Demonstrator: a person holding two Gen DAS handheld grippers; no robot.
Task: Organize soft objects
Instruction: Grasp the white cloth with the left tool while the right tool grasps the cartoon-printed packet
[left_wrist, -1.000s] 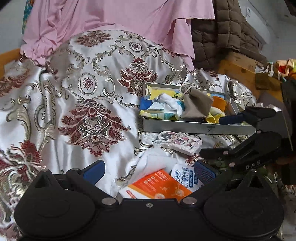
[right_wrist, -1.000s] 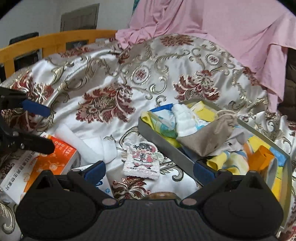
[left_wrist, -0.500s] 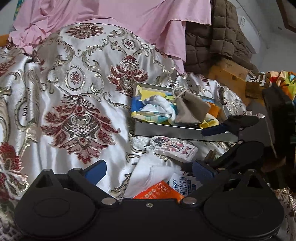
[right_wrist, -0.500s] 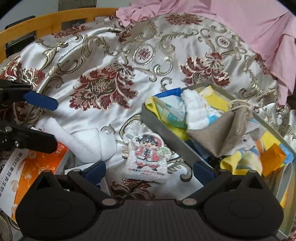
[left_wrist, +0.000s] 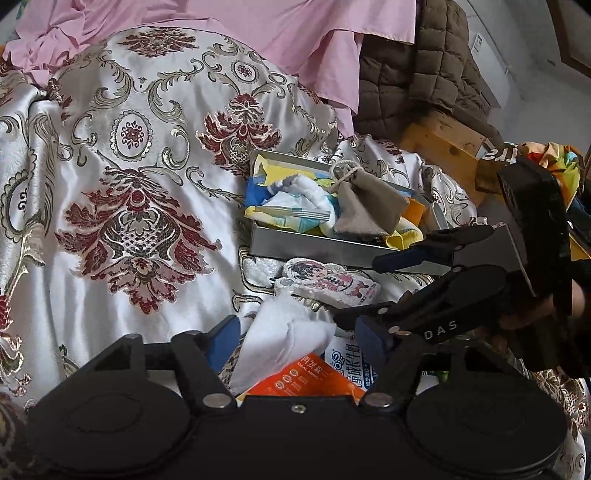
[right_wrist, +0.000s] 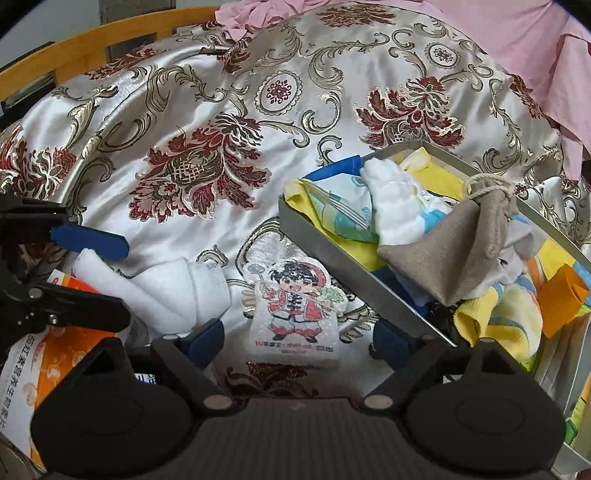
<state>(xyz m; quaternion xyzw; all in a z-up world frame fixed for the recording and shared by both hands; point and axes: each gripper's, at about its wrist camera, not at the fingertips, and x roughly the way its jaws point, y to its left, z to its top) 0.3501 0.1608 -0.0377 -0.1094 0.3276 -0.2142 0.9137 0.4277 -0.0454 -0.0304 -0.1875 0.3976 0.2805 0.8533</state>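
Observation:
A folded white cloth (left_wrist: 291, 339) lies on the patterned satin bedspread between the fingers of my left gripper (left_wrist: 299, 343). Its jaws are closing and the pads stand just clear of the cloth. A flat pouch printed with a cartoon figure (right_wrist: 295, 314) lies between the fingers of my right gripper (right_wrist: 299, 341), whose jaws are also closing without touching it. Behind both sits a grey metal tray (left_wrist: 314, 247) holding a grey drawstring bag (left_wrist: 365, 210), white and yellow cloths and a blue-patterned fabric. In the right wrist view the left gripper (right_wrist: 110, 277) brackets the white cloth (right_wrist: 177, 288).
An orange box (left_wrist: 295, 376) and a blue-and-white carton (left_wrist: 347, 358) lie under the cloth's near end. A pink sheet (left_wrist: 258, 33) and a brown quilted jacket (left_wrist: 424, 74) are heaped behind. A wooden bed rail (right_wrist: 92, 40) runs along the far left.
Both grippers have come lower and closer to the bedspread, and both pairs of jaws have narrowed. The left fingers now flank the white cloth and the right fingers flank the cartoon pouch.

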